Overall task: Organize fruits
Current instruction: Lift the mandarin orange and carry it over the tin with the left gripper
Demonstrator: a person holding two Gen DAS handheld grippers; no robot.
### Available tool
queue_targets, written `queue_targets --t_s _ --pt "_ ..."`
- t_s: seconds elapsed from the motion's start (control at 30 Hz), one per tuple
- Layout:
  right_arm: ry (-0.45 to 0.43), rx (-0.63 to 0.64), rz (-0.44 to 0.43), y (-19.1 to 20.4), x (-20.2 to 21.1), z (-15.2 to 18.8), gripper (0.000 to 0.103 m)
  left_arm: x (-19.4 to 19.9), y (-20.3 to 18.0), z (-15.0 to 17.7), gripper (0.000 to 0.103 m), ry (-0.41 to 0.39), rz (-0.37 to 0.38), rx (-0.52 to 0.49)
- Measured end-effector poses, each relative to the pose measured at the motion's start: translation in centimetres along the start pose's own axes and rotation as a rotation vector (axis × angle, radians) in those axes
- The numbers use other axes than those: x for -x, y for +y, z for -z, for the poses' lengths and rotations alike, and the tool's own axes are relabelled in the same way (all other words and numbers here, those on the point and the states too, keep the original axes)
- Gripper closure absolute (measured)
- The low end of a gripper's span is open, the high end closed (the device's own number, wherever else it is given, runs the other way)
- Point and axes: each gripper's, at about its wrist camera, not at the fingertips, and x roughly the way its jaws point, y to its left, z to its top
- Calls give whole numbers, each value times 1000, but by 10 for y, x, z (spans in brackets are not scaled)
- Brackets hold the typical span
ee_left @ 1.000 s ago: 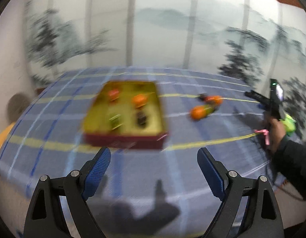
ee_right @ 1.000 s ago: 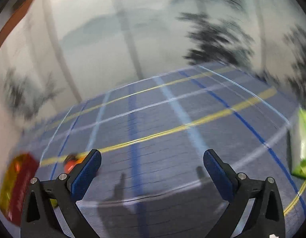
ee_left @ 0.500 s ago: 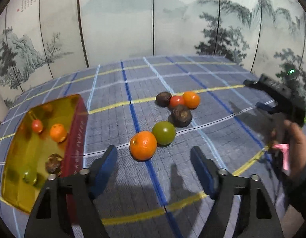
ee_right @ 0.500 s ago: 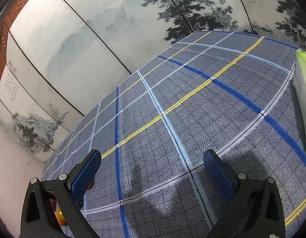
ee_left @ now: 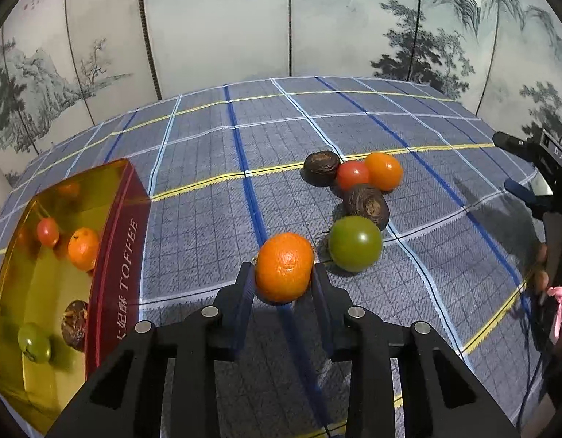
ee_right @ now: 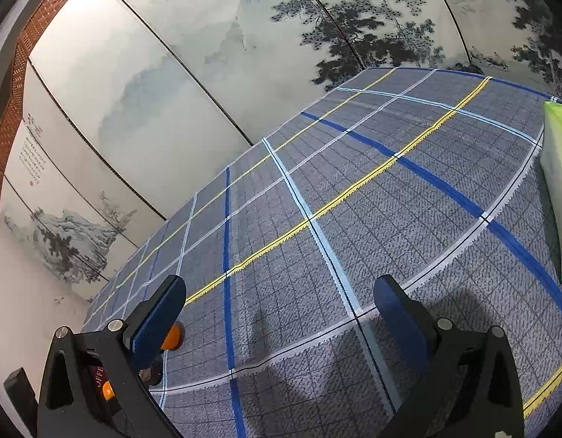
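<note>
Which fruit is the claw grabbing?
On the blue checked tablecloth, right of the red toffee tin, lies a cluster of fruit. The left claw is shut on the big orange, the cluster's nearest fruit, beside the green one.

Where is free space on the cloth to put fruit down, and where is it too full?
Bare cloth lies between the toffee box and the held orange, and behind the fruits toward the screen. In the right wrist view, cloth ahead of the right gripper is bare too. It is crowded around the green fruit and the brown fruit.
</note>
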Motion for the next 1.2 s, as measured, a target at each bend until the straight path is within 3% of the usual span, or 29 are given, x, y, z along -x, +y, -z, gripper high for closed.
queue_targets --t_s 0.3,0.5,0.73,0.97,1.2 --pt "-1 1 -2 0 0 0 0 43 0 -10 72 -75 -31 -11" --pt "-1 -3 -2 0 0 0 0 74 19 -14 72 -129 -100 -7" --pt "7 -9 13 -2 0 0 0 117 67 -5 72 -184 -173 49" --pt "9 -10 14 -2 -1 -1 0 145 136 12 72 -179 -265 148" --pt "9 -10 14 -2 -1 -1 0 156 178 29 72 -164 -326 212"
